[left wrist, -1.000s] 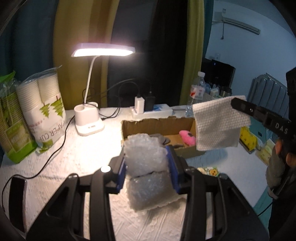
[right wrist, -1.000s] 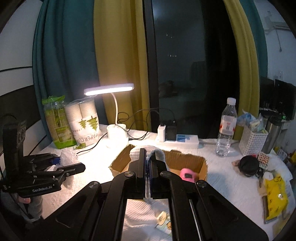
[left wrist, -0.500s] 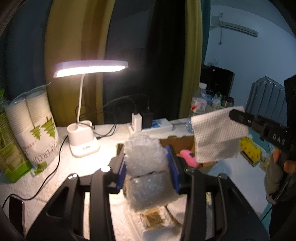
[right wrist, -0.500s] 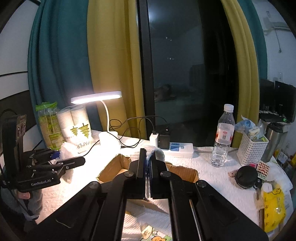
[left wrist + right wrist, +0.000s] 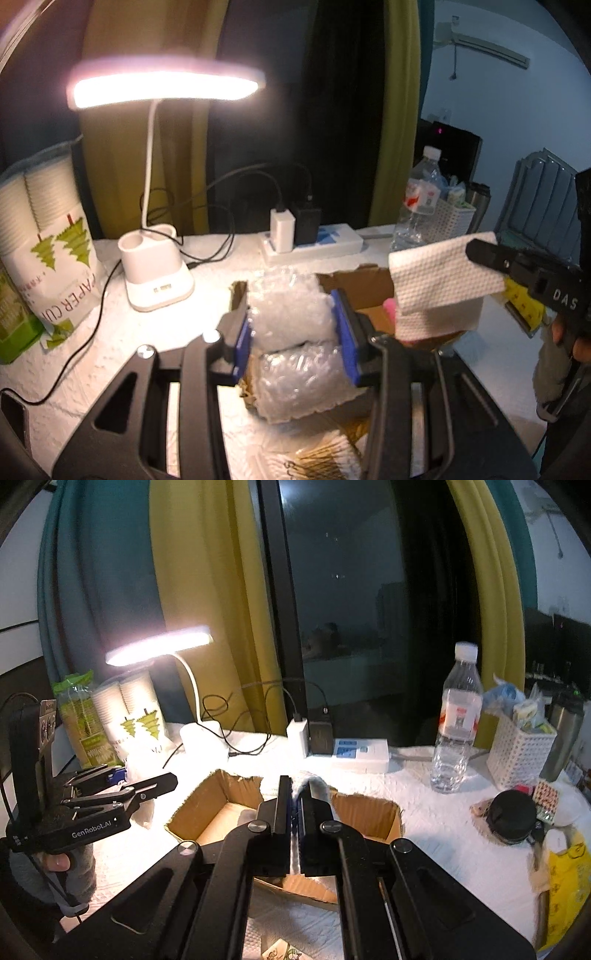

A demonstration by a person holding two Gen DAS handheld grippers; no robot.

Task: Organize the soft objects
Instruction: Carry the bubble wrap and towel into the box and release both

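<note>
My left gripper squeezes a crinkly wad of bubble wrap between blue pads just before the open cardboard box, while my right gripper, jaws pinched tight, dangles a dimpled white paper towel over that box.

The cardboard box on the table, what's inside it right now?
Inside the cardboard box a bare brown floor shows at the left, and a pink soft object peeks out. The held bubble wrap and white cloth cover the rest.
</note>
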